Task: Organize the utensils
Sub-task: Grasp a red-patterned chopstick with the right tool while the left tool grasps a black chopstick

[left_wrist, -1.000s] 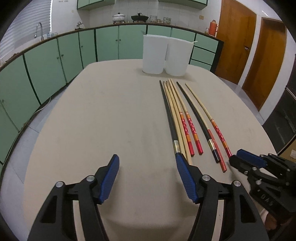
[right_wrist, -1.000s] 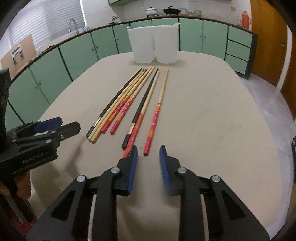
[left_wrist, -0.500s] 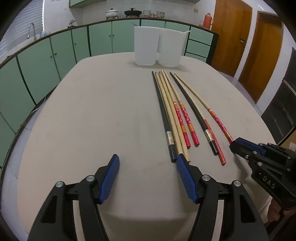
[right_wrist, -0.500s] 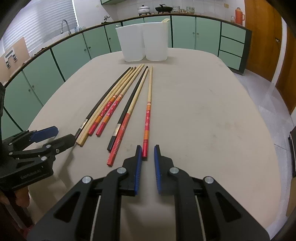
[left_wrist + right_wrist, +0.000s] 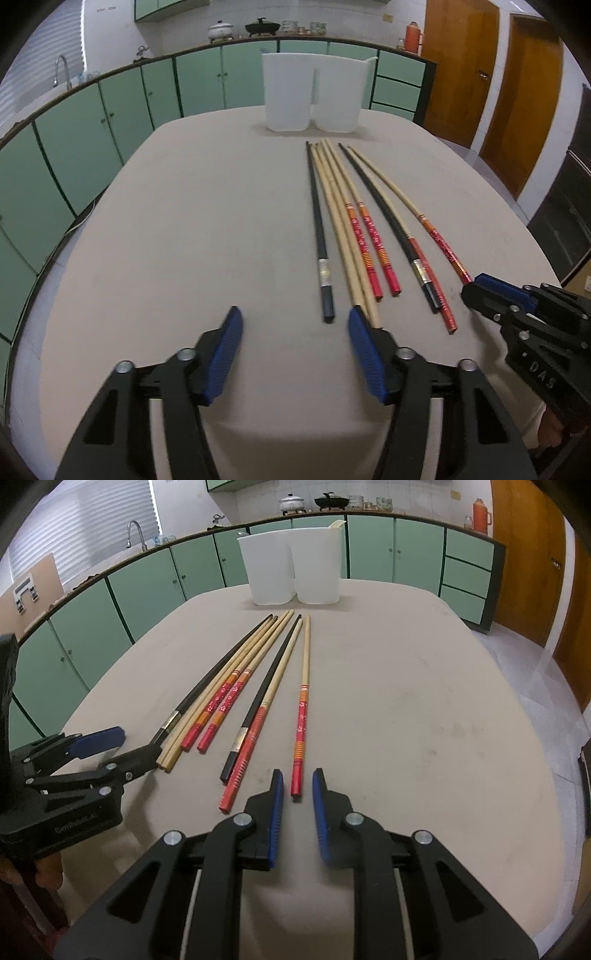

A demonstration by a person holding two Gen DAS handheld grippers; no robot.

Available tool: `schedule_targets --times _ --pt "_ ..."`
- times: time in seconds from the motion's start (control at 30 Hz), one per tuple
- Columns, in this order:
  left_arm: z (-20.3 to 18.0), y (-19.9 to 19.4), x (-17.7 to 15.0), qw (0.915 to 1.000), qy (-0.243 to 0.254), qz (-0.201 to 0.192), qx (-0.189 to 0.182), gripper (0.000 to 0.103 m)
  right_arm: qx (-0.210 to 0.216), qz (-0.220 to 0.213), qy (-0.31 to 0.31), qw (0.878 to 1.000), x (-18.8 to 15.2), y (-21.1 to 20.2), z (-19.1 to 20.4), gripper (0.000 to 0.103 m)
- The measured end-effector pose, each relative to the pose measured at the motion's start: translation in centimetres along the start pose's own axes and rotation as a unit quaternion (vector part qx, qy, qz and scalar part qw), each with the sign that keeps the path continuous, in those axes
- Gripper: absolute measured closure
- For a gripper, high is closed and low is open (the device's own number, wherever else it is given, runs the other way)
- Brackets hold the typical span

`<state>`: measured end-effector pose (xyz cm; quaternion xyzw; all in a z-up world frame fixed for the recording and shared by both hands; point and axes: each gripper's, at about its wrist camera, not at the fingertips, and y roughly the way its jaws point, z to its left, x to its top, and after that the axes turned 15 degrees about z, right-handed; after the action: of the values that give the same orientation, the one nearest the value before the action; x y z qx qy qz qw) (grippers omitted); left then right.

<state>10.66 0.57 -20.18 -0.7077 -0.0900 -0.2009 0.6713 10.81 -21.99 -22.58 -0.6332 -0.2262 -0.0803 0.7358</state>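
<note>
Seven long chopsticks (image 5: 236, 698) lie side by side on the beige table (image 5: 424, 720), their thin ends pointing toward two white containers (image 5: 295, 568) that stand touching each other at the far edge. From the left the row runs: a black chopstick (image 5: 320, 236), two plain bamboo ones (image 5: 343, 236), two with red patterned handles (image 5: 369, 243), then a second black one beside a red-handled one, and last a lone red-handled chopstick (image 5: 302, 716) set slightly apart on the right.

The right tool (image 5: 297, 805) sits low over the near end of that lone chopstick, its blue-padded fingers (image 5: 277, 812) parted a little, the red tip lying in the gap between them (no pad touching it, as far as can be seen). The left tool (image 5: 293, 354) hovers at the near edge with its fingers (image 5: 225, 354) spread wide and nothing between them; its right finger lies just beside the butt ends of the bamboo pair
</note>
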Motion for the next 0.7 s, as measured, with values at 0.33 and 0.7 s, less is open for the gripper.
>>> schedule_targets --times 0.33,0.7 --pt "-0.7 -0.3 0.2 0.9998 0.015 -0.013 -0.007 0.097 0.001 -0.005 0.001 1.000 0.0 0.0 -0.1 0.098" --pt "0.0 -6.7 2.4 0.9952 0.008 -0.097 -0.010 0.097 0.002 -0.058 -0.001 0.998 2.1 -4.5 -1.1 0.098"
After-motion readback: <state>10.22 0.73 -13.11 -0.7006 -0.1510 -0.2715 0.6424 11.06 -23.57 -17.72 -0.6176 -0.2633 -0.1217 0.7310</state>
